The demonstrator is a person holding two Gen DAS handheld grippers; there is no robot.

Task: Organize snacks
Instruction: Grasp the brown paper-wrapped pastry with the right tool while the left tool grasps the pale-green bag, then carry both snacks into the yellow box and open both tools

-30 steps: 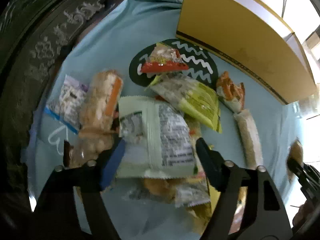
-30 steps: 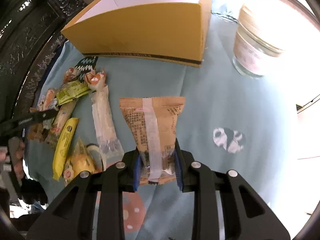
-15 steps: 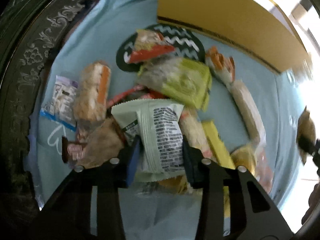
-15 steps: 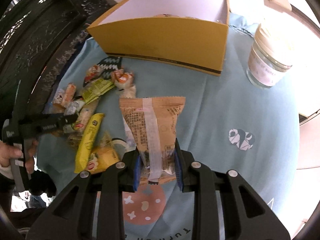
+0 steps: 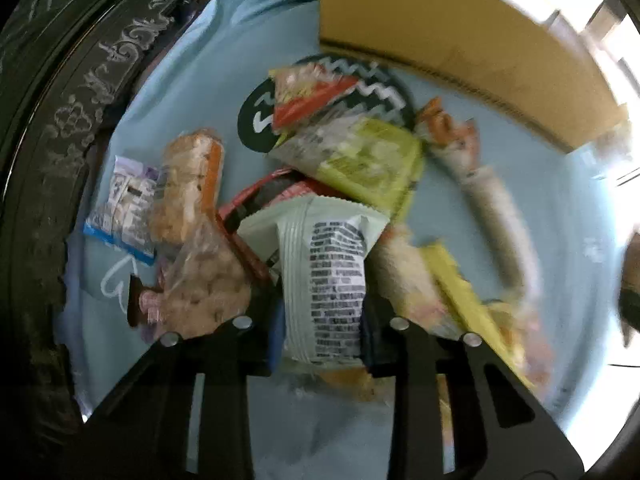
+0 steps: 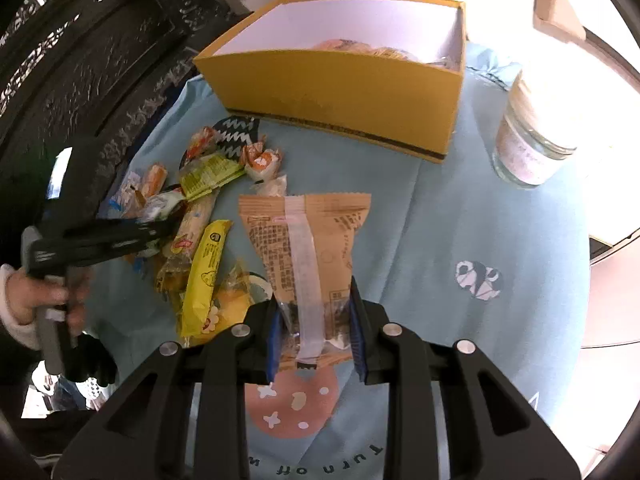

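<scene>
The left claw (image 5: 322,320) pinches the lower end of a pale green foil snack packet with a block of black print (image 5: 326,276), its two black fingers pressed against the packet's sides. Beyond it a heap of loose snacks lies on the light blue printed cloth covering the counter (image 5: 192,60): a yellow-green flat sachet (image 5: 368,160), a red-and-white wrapper (image 5: 308,94) lying on a dark round patch with white zigzags, a clear bag of tan puffed pieces with an orange stripe (image 5: 188,188), a small white and blue packet (image 5: 124,208) at the left edge, and a long pale wrapped stick with an orange twisted end (image 5: 492,200) on the right; much of this view is motion-blurred. The right claw (image 6: 316,332) is clamped on the bottom of a brown paper-look snack pouch with a white seam strip down its middle (image 6: 304,240), which stands upright between the blue-padded fingers. Behind the pouch sits a yellow open-topped cardboard box with a white interior (image 6: 340,92), some snacks visible inside near its far right corner. A clear glass jar with a pale label (image 6: 532,140) stands just right of the box. In the right wrist view a bright yellow stick pack (image 6: 204,276) lies left of the pouch.
</scene>
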